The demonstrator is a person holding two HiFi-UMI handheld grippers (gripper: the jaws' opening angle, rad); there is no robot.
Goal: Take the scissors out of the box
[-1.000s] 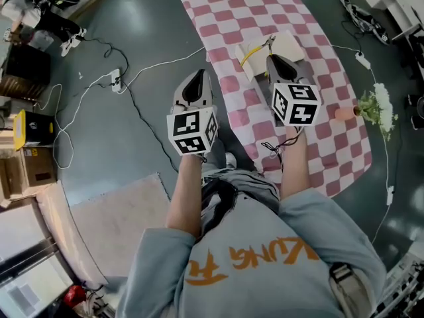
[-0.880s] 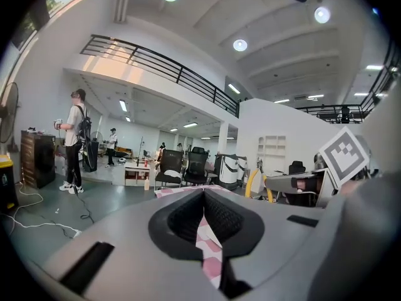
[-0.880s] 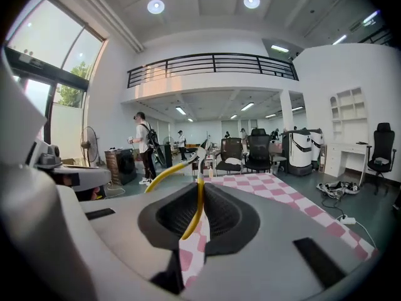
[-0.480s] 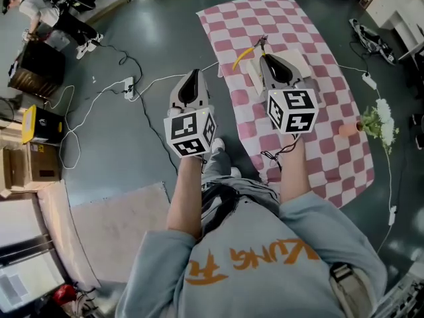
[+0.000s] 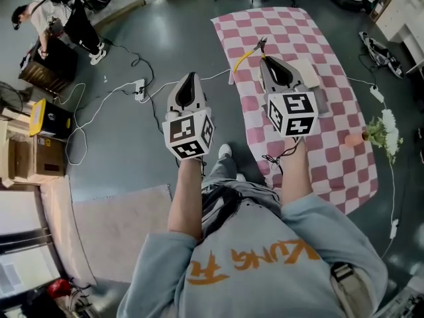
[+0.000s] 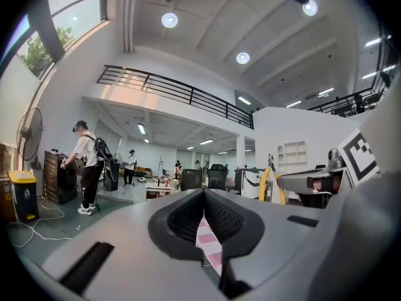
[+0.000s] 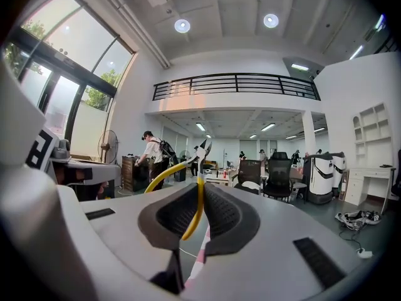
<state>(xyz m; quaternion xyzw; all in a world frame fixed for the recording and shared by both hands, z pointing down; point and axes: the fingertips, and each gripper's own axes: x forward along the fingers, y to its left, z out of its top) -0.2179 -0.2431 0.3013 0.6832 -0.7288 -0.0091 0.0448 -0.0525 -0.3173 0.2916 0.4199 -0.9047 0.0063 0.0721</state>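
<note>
The scissors (image 5: pixel 244 57) have yellow handles and short dark blades. My right gripper (image 5: pixel 266 59) is shut on one handle, holding them in the air above the pink checked cloth (image 5: pixel 291 25). In the right gripper view the yellow handle (image 7: pixel 197 200) runs up between the pads, with the blades (image 7: pixel 203 149) pointing up and away. The pale box (image 5: pixel 311 76) lies on the cloth, mostly hidden under the right gripper. My left gripper (image 5: pixel 187 86) hangs over the grey floor left of the table, shut with nothing in it (image 6: pixel 203 221).
A small vase with white flowers (image 5: pixel 379 131) stands near the table's right edge. White cables and a power strip (image 5: pixel 140 87) cross the floor at left. A yellow bin (image 5: pixel 50 118), boxes and a person (image 5: pixel 53 18) are at far left; a pale rug (image 5: pixel 119 227) lies below.
My right gripper has risen from the box with the scissors in it, and they now hang clear of it. The head view has shifted; the left gripper has stayed about level.
</note>
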